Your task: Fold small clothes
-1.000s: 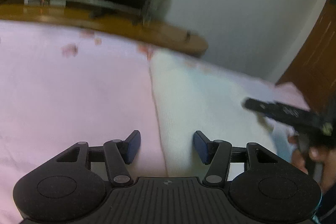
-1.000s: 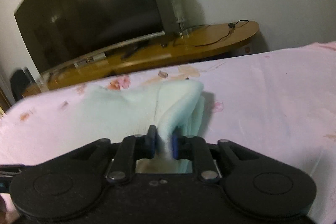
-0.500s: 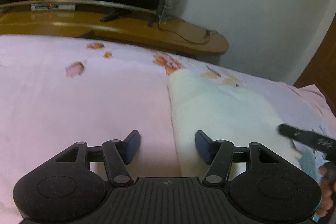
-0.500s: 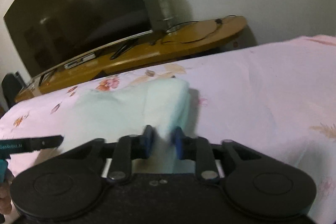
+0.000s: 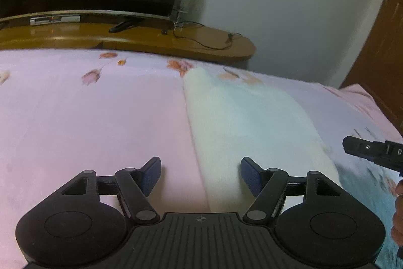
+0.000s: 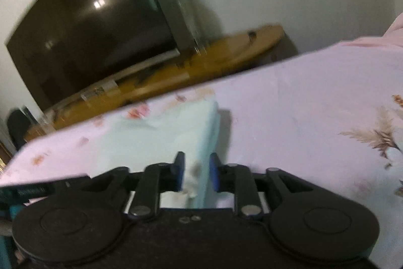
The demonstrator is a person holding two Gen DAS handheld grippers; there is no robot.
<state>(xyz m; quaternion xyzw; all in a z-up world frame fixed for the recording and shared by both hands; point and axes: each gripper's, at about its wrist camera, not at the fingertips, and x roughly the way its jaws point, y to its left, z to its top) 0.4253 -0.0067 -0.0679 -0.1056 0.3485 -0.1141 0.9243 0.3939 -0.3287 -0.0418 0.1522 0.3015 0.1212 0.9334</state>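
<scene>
A pale mint-white small garment (image 5: 254,122) lies folded flat on the pink floral bedsheet (image 5: 88,122). My left gripper (image 5: 200,174) is open and empty, low over the sheet, its jaws either side of the garment's left edge. In the right wrist view the garment (image 6: 166,135) lies just ahead of my right gripper (image 6: 195,174). Its jaws stand partly apart above the garment's near right corner, holding nothing. The right gripper's body (image 5: 372,151) shows at the right edge of the left wrist view.
A curved wooden TV bench (image 5: 156,40) with a large dark television (image 6: 93,34) stands beyond the bed's far edge. A cable and a clear stand sit on the bench. A brown door (image 5: 380,42) is at the far right.
My right gripper has let go of the garment's folded edge, opened and drawn back. The raised fold has dropped flat. My left gripper stayed open.
</scene>
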